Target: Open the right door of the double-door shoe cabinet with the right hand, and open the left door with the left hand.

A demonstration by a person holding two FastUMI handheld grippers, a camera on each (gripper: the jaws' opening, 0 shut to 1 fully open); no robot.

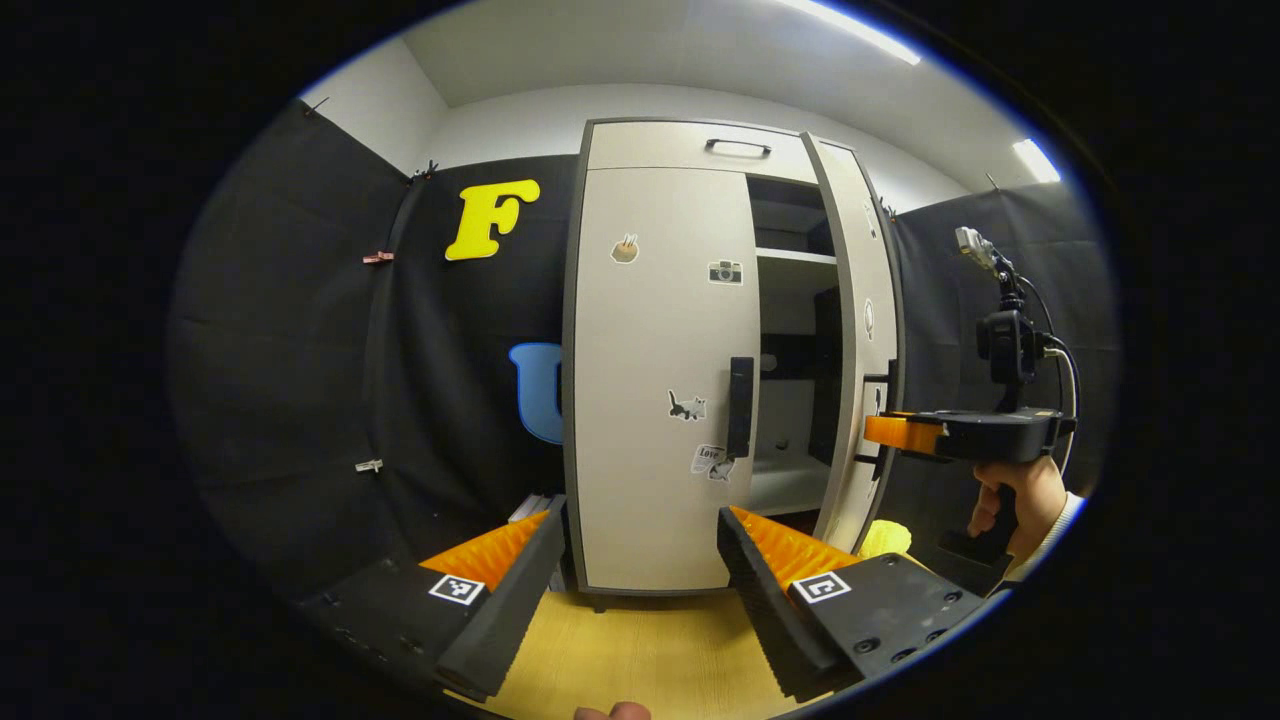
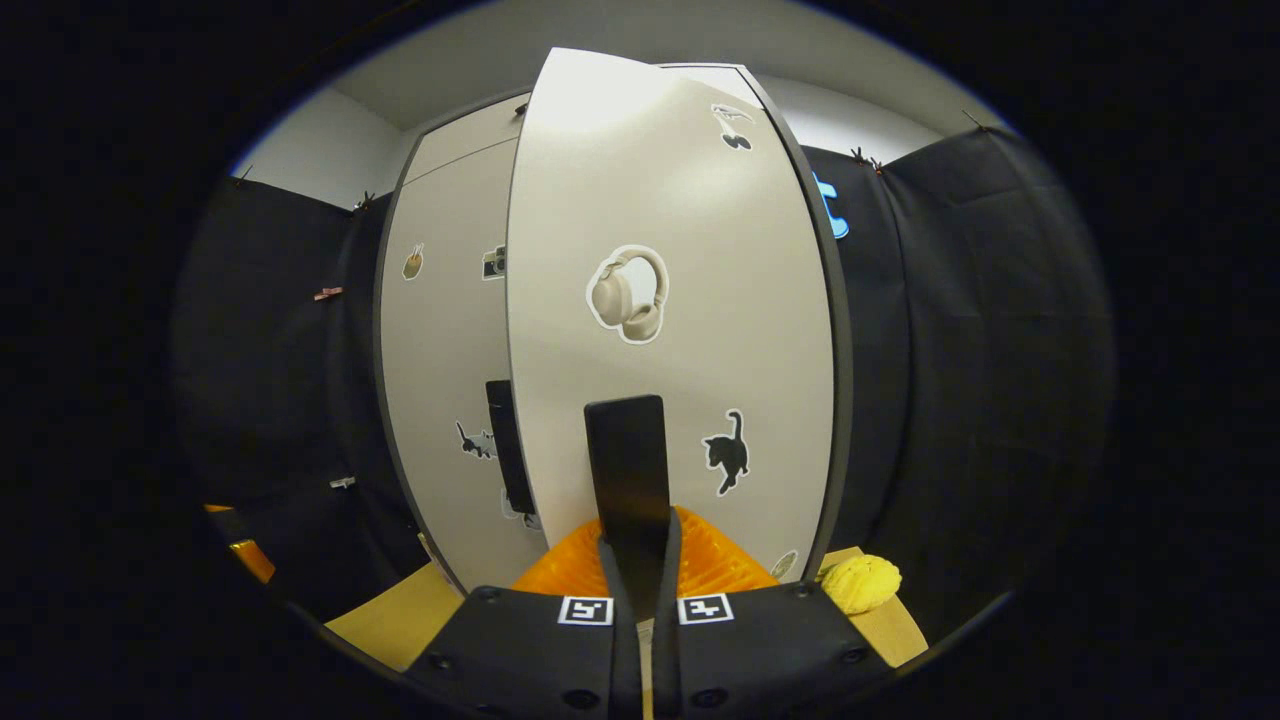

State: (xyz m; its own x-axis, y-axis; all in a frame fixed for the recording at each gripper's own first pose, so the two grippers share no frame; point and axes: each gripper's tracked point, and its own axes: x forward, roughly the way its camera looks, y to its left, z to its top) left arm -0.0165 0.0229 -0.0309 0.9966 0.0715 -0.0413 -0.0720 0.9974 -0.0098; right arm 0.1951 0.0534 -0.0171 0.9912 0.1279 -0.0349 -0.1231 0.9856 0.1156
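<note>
Left gripper view: the left gripper (image 1: 640, 560) hangs in front of the shoe cabinet (image 1: 700, 150) with its fingers spread wide apart, nothing between them, above the wooden floor (image 1: 640, 650). The left door (image 1: 665, 380) is closed flat, its dark vertical handle (image 1: 740, 407) at the inner edge, untouched. The right door (image 1: 860, 340) stands swung outward — shelves (image 1: 795, 256) show in the gap between the two doors. Farther off to the right, the right gripper (image 1: 885, 430) is held level by a hand (image 1: 1020, 500), its tip at the right door's edge near that door's handle. A yellow object (image 1: 885, 538) lies on the floor by the cabinet's lower right. Right gripper view: the right gripper (image 2: 640, 560) is pressed together on the right door's handle (image 2: 628, 470), both fingers squeezing the dark bar from either side. The right door (image 2: 680, 300) faces the camera at an angle; the left door (image 2: 440, 380) sits behind it to the left, shut, with its own handle (image 2: 505, 445) free. The yellow object (image 2: 860, 583) rests on the floor (image 2: 390, 620) — just right of the door's lower corner.
</note>
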